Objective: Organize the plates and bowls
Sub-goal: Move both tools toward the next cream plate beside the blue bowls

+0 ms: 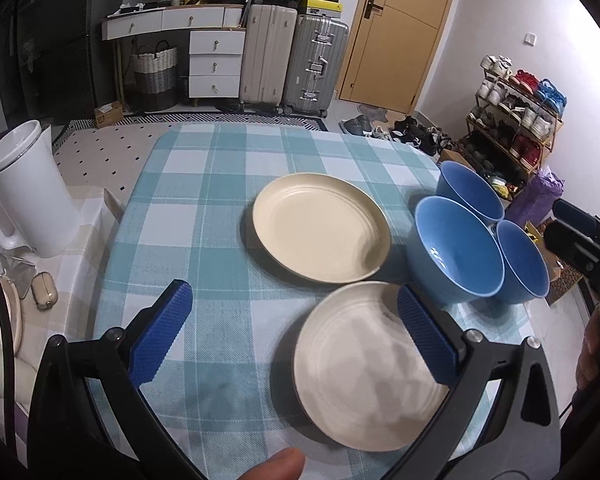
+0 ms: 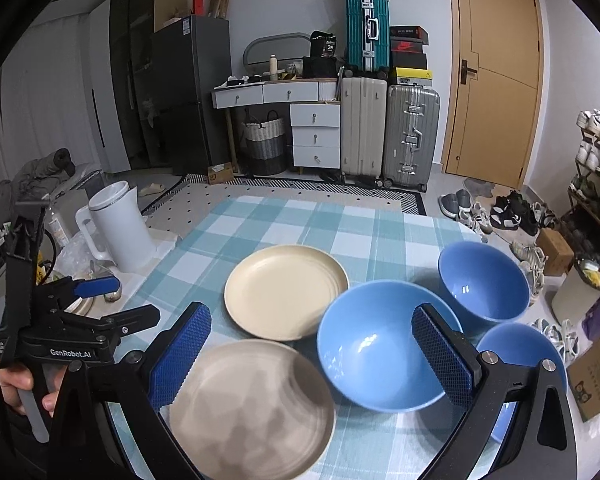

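Two cream plates lie on the checked tablecloth (image 1: 204, 216): a far plate (image 1: 320, 228) (image 2: 286, 298) and a near plate (image 1: 364, 368) (image 2: 252, 408). Three blue bowls stand to their right: a middle bowl (image 1: 454, 250) (image 2: 384, 344), a far bowl (image 1: 470, 192) (image 2: 482, 278) and a near right bowl (image 1: 522, 262) (image 2: 520, 348). My left gripper (image 1: 296, 332) is open and empty above the near plate's left side. My right gripper (image 2: 312, 356) is open and empty, hovering over the near plate and middle bowl. The left gripper's body also shows in the right wrist view (image 2: 76, 320).
A white kettle (image 1: 28, 188) (image 2: 118, 226) stands on the table's left side beside small clutter. The table's right edge runs just past the bowls. Behind are suitcases (image 2: 388, 132), drawers, a door, and a shoe rack (image 1: 512, 120) to the right.
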Action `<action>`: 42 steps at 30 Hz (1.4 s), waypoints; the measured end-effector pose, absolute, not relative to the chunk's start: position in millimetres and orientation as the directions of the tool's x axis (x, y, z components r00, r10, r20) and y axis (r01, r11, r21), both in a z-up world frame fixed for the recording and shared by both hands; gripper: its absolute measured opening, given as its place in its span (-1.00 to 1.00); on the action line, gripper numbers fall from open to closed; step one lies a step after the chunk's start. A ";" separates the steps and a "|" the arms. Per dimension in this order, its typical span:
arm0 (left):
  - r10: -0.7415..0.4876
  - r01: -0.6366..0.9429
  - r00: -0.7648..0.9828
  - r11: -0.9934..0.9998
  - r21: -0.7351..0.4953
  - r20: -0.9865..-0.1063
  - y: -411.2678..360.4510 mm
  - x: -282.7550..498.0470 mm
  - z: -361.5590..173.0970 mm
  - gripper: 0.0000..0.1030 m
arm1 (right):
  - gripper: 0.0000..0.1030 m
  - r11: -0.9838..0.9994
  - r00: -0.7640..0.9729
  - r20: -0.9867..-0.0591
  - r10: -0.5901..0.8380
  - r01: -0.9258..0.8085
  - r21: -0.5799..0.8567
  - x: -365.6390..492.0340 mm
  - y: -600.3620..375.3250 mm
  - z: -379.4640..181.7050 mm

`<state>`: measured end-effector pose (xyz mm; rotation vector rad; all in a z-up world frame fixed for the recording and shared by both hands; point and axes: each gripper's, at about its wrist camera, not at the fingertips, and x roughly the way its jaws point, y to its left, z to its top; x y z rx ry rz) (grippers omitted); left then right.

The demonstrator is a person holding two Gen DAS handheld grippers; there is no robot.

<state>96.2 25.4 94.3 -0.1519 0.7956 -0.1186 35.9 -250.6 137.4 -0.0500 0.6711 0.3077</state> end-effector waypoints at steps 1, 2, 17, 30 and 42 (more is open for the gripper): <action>-0.162 0.046 0.695 0.982 -0.182 -0.701 27.6 98.6 95.7 0.98 | 0.99 0.953 0.741 -0.617 0.266 -0.297 0.055 39.0 -250.7 140.4; -0.161 0.045 0.696 0.982 -0.181 -0.700 28.6 100.1 96.2 0.98 | 0.99 0.953 0.741 -0.616 0.267 -0.298 0.056 41.5 -250.3 143.0; -0.123 0.014 0.697 0.987 -0.158 -0.706 34.6 136.3 106.7 0.98 | 0.99 0.944 0.716 -0.640 0.277 -0.326 0.044 84.1 -247.9 157.2; -0.097 -0.017 0.669 0.989 -0.146 -0.737 31.7 174.0 93.1 0.98 | 0.99 0.938 0.659 -0.694 0.290 -0.341 0.067 134.3 -251.3 144.8; -0.063 -0.066 0.615 0.989 -0.131 -0.786 29.0 215.1 61.0 0.98 | 0.99 0.929 0.562 -0.770 0.304 -0.355 0.108 184.0 -253.0 106.1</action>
